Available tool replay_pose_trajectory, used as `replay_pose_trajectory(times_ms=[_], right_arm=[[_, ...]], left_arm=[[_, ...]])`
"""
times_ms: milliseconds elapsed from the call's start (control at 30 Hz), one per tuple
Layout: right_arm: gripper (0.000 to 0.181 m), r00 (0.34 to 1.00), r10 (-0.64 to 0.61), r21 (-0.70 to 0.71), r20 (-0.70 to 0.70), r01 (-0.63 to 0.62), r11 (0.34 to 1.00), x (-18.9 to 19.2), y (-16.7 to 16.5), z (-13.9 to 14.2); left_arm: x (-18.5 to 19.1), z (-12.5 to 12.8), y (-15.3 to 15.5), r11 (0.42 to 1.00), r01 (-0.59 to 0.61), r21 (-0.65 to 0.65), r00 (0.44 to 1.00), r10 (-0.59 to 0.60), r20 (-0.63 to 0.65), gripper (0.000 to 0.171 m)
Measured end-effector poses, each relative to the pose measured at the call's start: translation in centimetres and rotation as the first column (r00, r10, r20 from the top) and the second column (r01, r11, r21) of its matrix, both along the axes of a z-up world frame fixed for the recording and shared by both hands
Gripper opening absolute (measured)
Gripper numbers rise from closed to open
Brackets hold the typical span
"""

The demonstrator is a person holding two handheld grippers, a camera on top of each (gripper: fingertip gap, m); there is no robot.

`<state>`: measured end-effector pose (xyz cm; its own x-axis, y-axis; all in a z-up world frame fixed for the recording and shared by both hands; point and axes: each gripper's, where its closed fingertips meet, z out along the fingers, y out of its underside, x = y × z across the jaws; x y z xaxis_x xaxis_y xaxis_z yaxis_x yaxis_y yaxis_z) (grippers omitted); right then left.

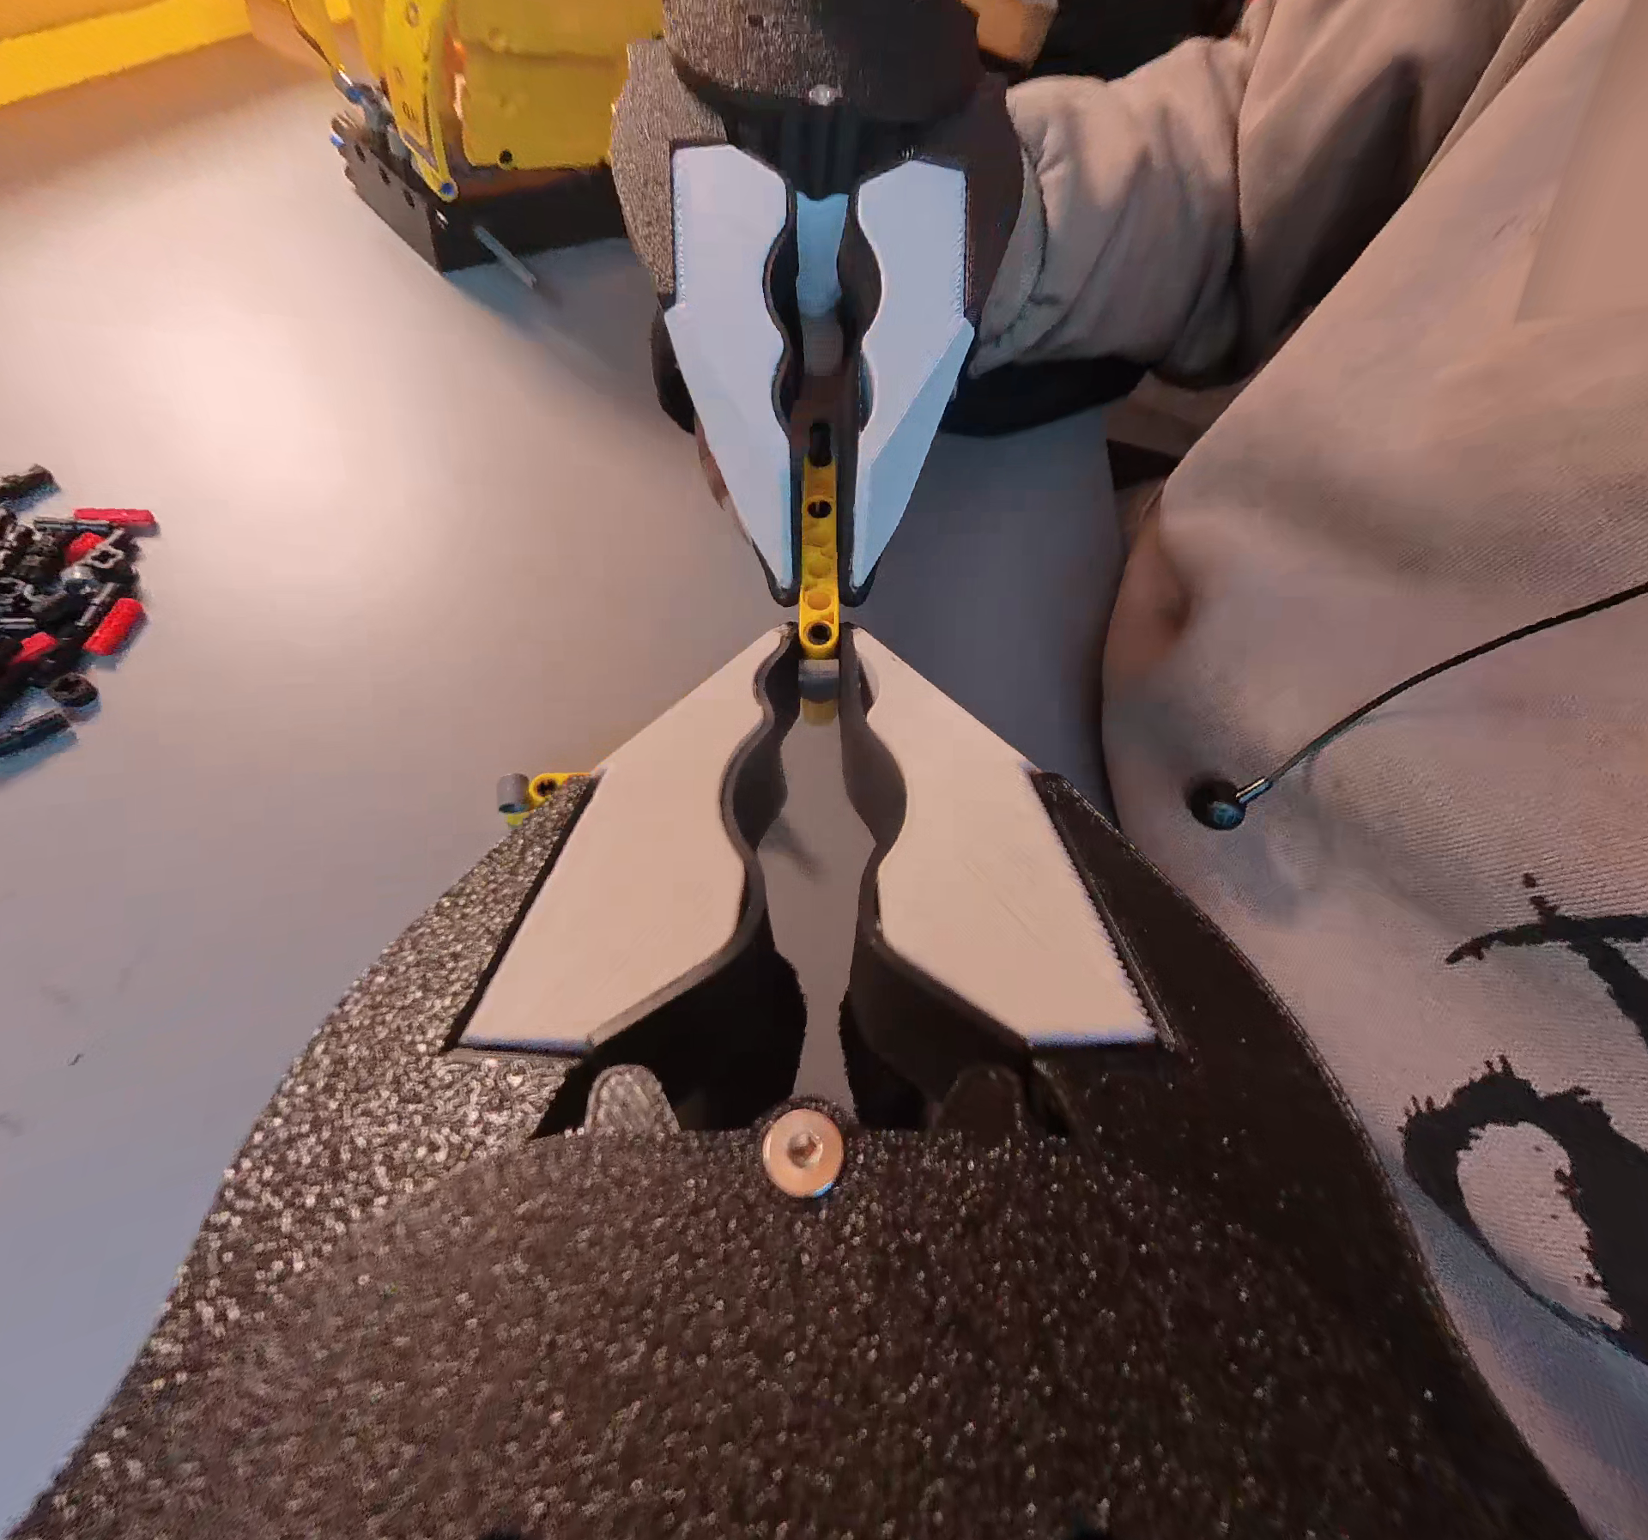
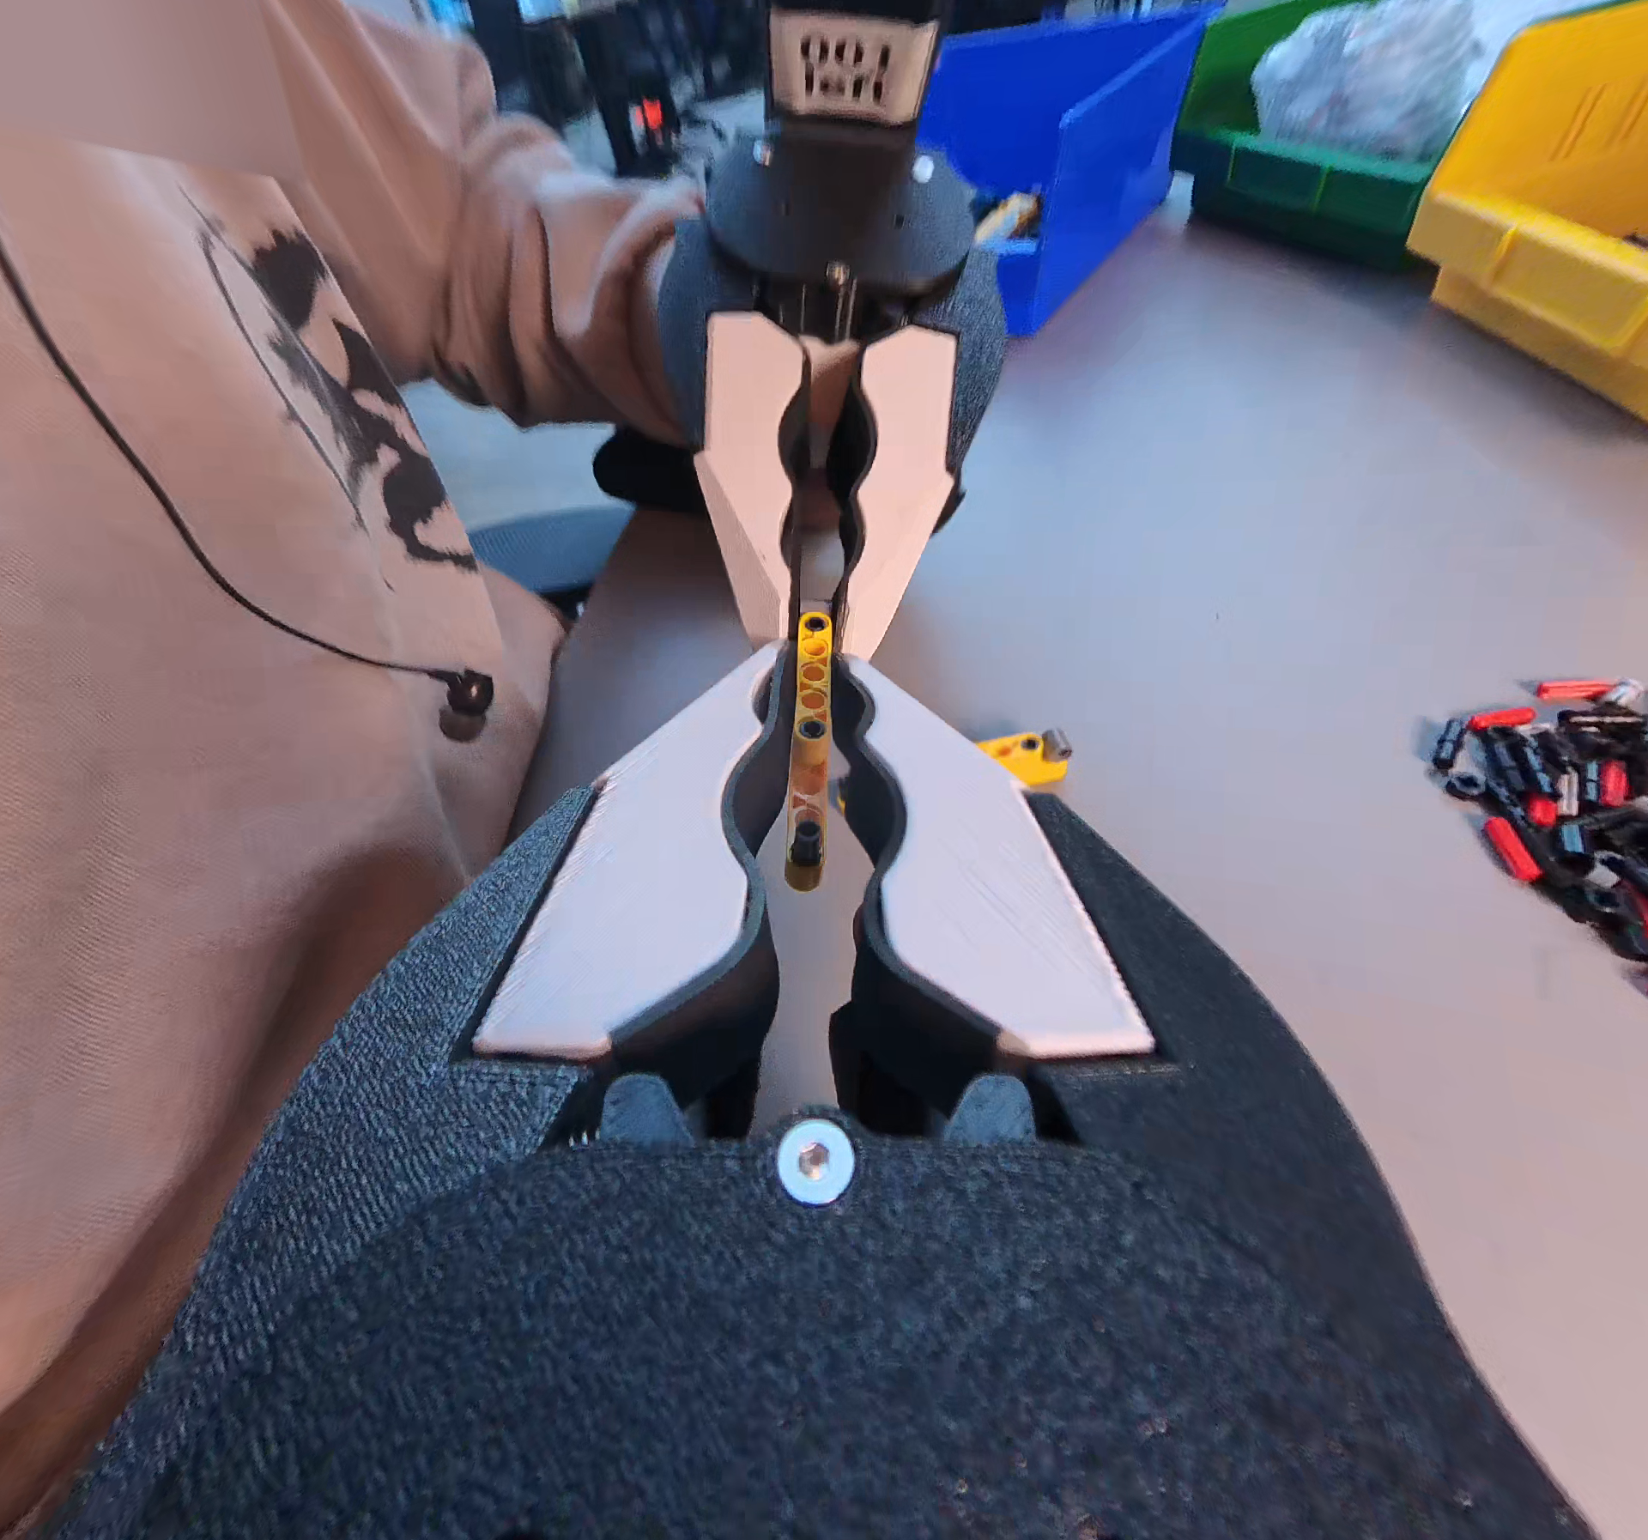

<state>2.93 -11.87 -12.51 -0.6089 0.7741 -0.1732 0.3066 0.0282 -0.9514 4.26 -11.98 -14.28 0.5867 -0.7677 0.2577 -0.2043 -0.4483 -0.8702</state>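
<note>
A thin yellow beam with holes hangs above the grey table between two grippers that meet tip to tip. My right gripper is shut on the beam, which runs back between its fingers and carries black pins. The right gripper also shows in the left wrist view. My left gripper is closed around the beam's other end. It also shows in the right wrist view. A small grey and yellow bit sits just behind the left tips; I cannot tell whether it belongs to the beam.
A small yellow piece with a grey pin lies on the table. A pile of black and red parts lies nearby. A yellow built model and blue, green and yellow bins stand behind. A person's beige sweatshirt is close.
</note>
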Motion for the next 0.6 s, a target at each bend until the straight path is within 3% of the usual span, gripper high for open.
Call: replay_pose_trajectory(times_ms=[33, 67, 100, 133, 167, 233, 300, 367, 467, 600], right_arm=[[0.004, 1.0, -0.004, -0.047, -0.023, 0.003, 0.999, 0.0, 0.1, 0.7], [0.0, 0.998, -0.028, -0.085, -0.049, 0.024, 0.996, -0.3, 0.5, 2.0], [0.0, 0.984, -0.055, -0.321, -0.17, -0.002, 0.947, -0.2, 1.5, 6.3], [0.0, 0.962, -0.092, -0.35, -0.259, -0.005, 0.937, 0.0, 3.0, 8.8], [0.0, 0.95, -0.112, -0.188, -0.292, 0.057, 0.98, 0.0, 3.6, 9.5], [0.0, 0.92, -0.164, -0.157, -0.355, 0.115, 0.981, 0.6, 4.5, 11.3], [0.0, 0.95, -0.143, -0.166, -0.278, 0.098, 0.981, 0.9, 4.5, 9.7], [0.0, 0.969, -0.12, -0.069, -0.216, 0.108, 0.992, 0.9, 3.9, 7.3], [0.024, 0.997, -0.035, 0.108, -0.075, 0.043, 0.993, 1.4, 2.8, 3.4], [0.02, 0.998, -0.057, 0.183, 0.01, 0.055, 0.982, 1.1, 3.3, 0.7]], left_arm=[[0.1, 0.3, 0.1, 1.0, -0.003, 0.002, 1.0, 0.002, 0.024, 0.007], [0.3, -1.0, -0.1, 1.0, 0.004, -0.026, 0.999, -0.005, -0.037, 0.007], [0.9, -4.8, -1.1, 0.996, 0.061, -0.061, 0.976, -0.073, -0.207, 0.006], [2.8, -4.5, -2.0, 0.991, 0.12, -0.051, 0.974, -0.127, -0.188, 0.007], [4.0, -1.7, -1.7, 0.993, 0.115, 0.016, 0.99, -0.113, -0.081, 0.007], [2.7, 2.0, 0.2, 0.994, 0.058, 0.094, 0.998, -0.056, -0.015, 0.006], [1.5, 1.6, 1.3, 0.995, 0.042, 0.088, 0.997, -0.035, -0.074, 0.006], [1.1, 0.8, 1.8, 0.997, 0.034, 0.065, 0.996, -0.028, -0.08, 0.006], [0.7, 0.7, 2.6, 0.997, 0.014, 0.08, 0.997, -0.008, -0.07, 0.006], [0.4, 1.4, 2.9, 0.995, -0.008, 0.103, 1.0, 0.009, -0.011, 0.006]])
